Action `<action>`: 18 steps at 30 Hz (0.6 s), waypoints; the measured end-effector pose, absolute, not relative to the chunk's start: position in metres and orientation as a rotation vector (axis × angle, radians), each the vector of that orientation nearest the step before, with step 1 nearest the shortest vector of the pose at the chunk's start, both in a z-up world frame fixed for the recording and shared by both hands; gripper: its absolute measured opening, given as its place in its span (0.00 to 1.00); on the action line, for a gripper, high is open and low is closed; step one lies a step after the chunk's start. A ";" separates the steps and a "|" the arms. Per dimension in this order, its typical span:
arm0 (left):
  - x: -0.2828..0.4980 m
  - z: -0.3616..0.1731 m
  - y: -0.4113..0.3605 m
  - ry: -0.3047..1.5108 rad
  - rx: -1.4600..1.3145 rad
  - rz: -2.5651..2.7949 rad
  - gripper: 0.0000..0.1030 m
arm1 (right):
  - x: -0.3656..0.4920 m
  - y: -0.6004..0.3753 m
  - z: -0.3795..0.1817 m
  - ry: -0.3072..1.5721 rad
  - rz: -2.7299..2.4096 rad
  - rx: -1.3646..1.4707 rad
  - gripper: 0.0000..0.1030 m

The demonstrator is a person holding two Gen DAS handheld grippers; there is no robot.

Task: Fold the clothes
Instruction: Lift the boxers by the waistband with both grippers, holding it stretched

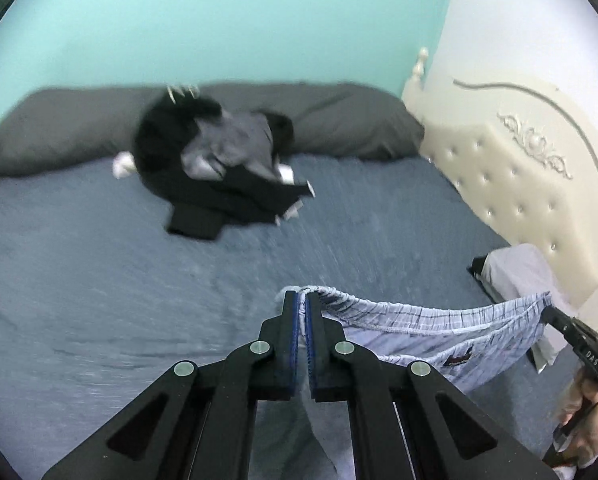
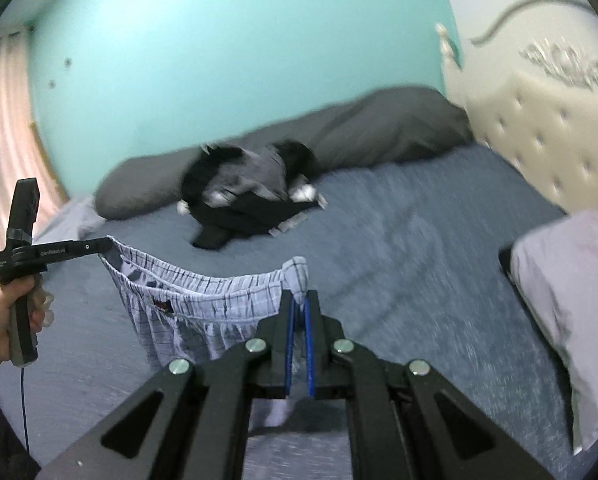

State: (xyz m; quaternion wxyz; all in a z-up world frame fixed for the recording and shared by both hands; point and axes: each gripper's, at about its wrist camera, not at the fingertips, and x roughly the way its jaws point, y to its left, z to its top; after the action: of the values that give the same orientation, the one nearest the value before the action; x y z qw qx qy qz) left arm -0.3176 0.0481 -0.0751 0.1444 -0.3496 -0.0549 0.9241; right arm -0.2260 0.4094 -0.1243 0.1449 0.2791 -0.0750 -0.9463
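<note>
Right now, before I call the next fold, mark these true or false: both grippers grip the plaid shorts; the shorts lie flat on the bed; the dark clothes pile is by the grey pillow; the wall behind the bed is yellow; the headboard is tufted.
1. Both grippers grip the plaid shorts. True: the left gripper and the right gripper each pinch an end of the waistband.
2. The shorts lie flat on the bed. False: they hang between the grippers above it.
3. The dark clothes pile is by the grey pillow. True.
4. The wall is yellow. False: it is turquoise.
5. The headboard is tufted. True.
</note>
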 end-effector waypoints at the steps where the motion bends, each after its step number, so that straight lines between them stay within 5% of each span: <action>1: -0.309 -0.064 0.042 -0.159 -0.993 2.677 0.03 | -0.221 0.403 -0.113 -0.210 -2.718 0.779 0.04; 9: -0.226 0.011 -0.004 -0.161 -0.900 2.794 0.03 | -0.175 0.362 -0.043 -0.150 -2.668 0.636 0.04; 18: -0.146 0.032 -0.039 -0.197 -0.938 2.842 0.03 | -0.120 0.327 -0.011 -0.119 -2.585 0.582 0.04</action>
State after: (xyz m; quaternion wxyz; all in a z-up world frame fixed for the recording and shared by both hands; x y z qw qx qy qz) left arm -0.1458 -0.0389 0.0319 0.0712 -0.3119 -0.0656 0.9452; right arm -0.1197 0.3273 -0.0114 0.2421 0.2128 -0.0435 -0.9456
